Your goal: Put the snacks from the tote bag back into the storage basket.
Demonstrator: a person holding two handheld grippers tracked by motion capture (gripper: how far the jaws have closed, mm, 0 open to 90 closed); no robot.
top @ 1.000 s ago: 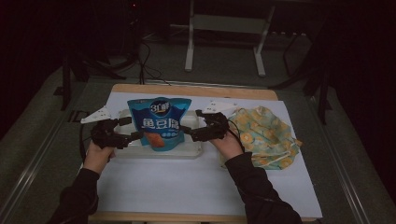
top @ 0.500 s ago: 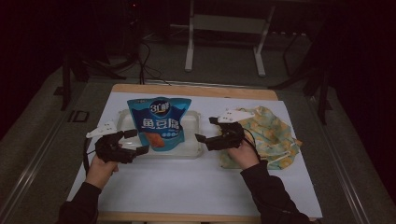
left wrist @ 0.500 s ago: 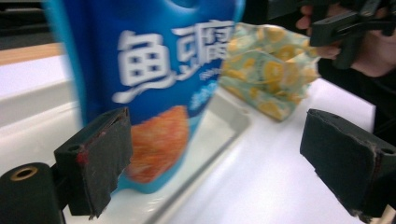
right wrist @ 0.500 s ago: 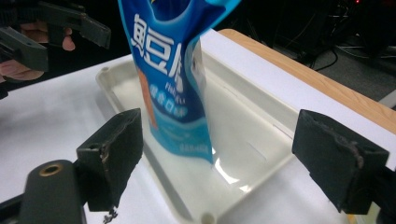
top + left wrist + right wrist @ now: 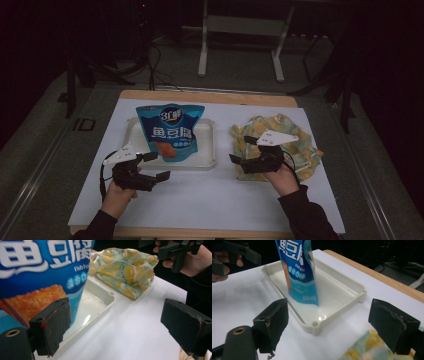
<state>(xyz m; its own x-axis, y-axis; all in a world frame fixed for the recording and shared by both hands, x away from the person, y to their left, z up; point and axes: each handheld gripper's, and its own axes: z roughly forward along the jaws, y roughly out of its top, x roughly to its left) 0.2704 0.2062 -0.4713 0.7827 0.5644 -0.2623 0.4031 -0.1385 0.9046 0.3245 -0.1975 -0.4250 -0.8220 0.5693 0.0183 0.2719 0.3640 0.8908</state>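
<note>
Blue snack bag (image 5: 171,131): one; tray (image 5: 209,159): one; tools: two, agape.

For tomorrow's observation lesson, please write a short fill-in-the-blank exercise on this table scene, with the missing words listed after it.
1. The blue snack pouch stands inside the shallow white plastic ____.
2. The yellow patterned cloth lies to the ____ of the tray in the high view.
3. The jaws of the left gripper stand ____.
4. The right gripper hovers over the edge of the ____.

Missing words: tray; right; open; cloth
</note>
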